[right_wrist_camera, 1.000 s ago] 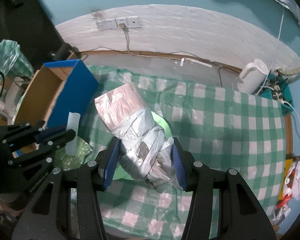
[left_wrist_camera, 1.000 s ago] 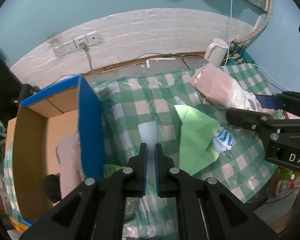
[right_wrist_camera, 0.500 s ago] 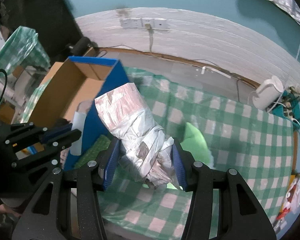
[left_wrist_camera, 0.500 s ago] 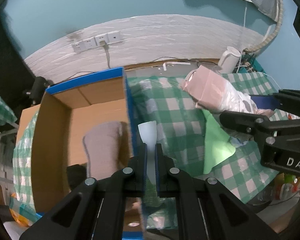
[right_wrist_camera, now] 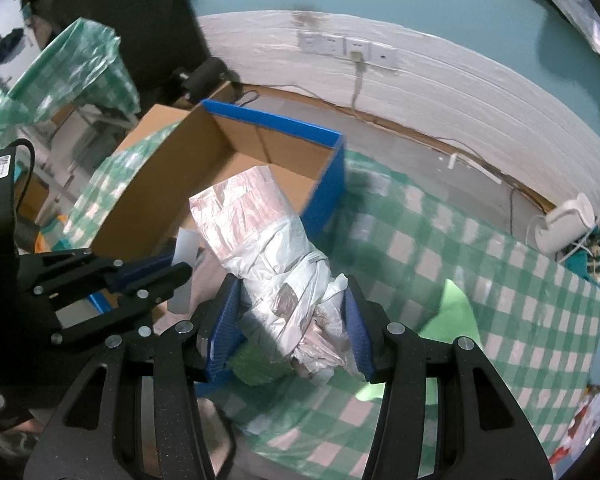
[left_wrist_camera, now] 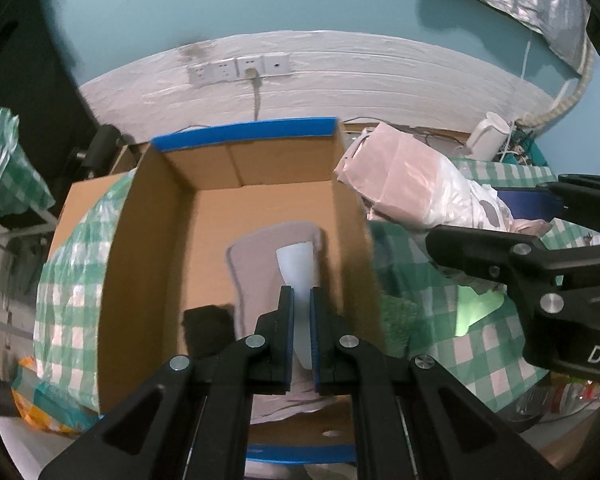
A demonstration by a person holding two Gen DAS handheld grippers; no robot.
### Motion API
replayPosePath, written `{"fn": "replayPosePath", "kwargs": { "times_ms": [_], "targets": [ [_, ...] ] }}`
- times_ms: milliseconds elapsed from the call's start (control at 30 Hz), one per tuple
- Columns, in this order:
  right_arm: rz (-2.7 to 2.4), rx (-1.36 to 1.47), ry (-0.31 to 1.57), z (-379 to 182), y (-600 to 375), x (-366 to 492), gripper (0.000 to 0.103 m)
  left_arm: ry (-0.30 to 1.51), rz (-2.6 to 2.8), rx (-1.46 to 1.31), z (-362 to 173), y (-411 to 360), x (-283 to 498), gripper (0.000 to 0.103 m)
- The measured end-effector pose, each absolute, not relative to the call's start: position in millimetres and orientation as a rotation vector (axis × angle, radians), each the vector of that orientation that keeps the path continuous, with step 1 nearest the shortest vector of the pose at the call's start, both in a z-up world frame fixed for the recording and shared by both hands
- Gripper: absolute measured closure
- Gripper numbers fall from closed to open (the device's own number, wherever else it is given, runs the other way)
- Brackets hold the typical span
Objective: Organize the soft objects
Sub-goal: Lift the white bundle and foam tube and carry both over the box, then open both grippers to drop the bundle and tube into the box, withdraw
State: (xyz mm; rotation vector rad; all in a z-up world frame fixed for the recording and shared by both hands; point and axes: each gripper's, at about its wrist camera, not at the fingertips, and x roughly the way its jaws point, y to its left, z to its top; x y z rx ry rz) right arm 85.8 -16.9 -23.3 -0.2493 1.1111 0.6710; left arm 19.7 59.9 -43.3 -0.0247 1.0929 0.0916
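Now both grippers hang over or beside the cardboard box (left_wrist_camera: 256,184), which serves as the drop point for the soft things; the left gripper (left_wrist_camera: 300,320) is above the box's open inside, its jaws pressed nearly together on a thin pale strip (left_wrist_camera: 298,264) that sticks up past the tips, a pinch tight enough for something so flat. Below that strip, on the box floor, lies a greyish soft piece (left_wrist_camera: 256,256), and a dark item (left_wrist_camera: 208,328) sits near the box's near wall; so the box already holds a few things.

The right gripper (right_wrist_camera: 292,312) is just outside the box's blue-edged corner, its jaws part-way apart and clamped on the knotted end of a plastic-wrapped bundle (right_wrist_camera: 256,232); the bundle's pink top leans over the box rim, I judge because it is bulky and is carried by its narrow neck so the bulk can go in first.

Beyond the box, on the green checked cloth (right_wrist_camera: 460,280), a light green sheet (right_wrist_camera: 456,312) lies flat and a darker green mat (left_wrist_camera: 396,320) sits against the box's outer wall; neither is in the box yet.
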Motion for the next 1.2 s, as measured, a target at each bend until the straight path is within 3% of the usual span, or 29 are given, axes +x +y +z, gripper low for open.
{"fn": "replayPosePath", "kwargs": {
  "times_ms": [500,733,867,967,1200],
  "targets": [
    [0.741,-0.306,1.159,-39.6,52.4,75.5,0.052,1.100,0.189,-0.101,-52.4,128.5,-1.2,0.094],
    [0.780,-0.315,1.183,-51.3,70.5,70.4,0.050,1.124,0.246,-0.101,-61.6,147.1,-6.7,0.083],
    [0.748,-0.306,1.183,-53.1,68.4,73.7,0.036,1.147,0.289,-0.097,-67.3,154.5,-7.3,0.059],
    [0.738,-0.284,1.178,-51.4,61.6,78.8,0.033,1.133,0.294,-0.110,-64.6,157.7,-8.2,0.053],
    [0.697,-0.243,1.177,-47.0,41.8,87.4,0.032,1.119,0.283,-0.109,-60.5,154.0,-5.3,0.052]
  ]
}}
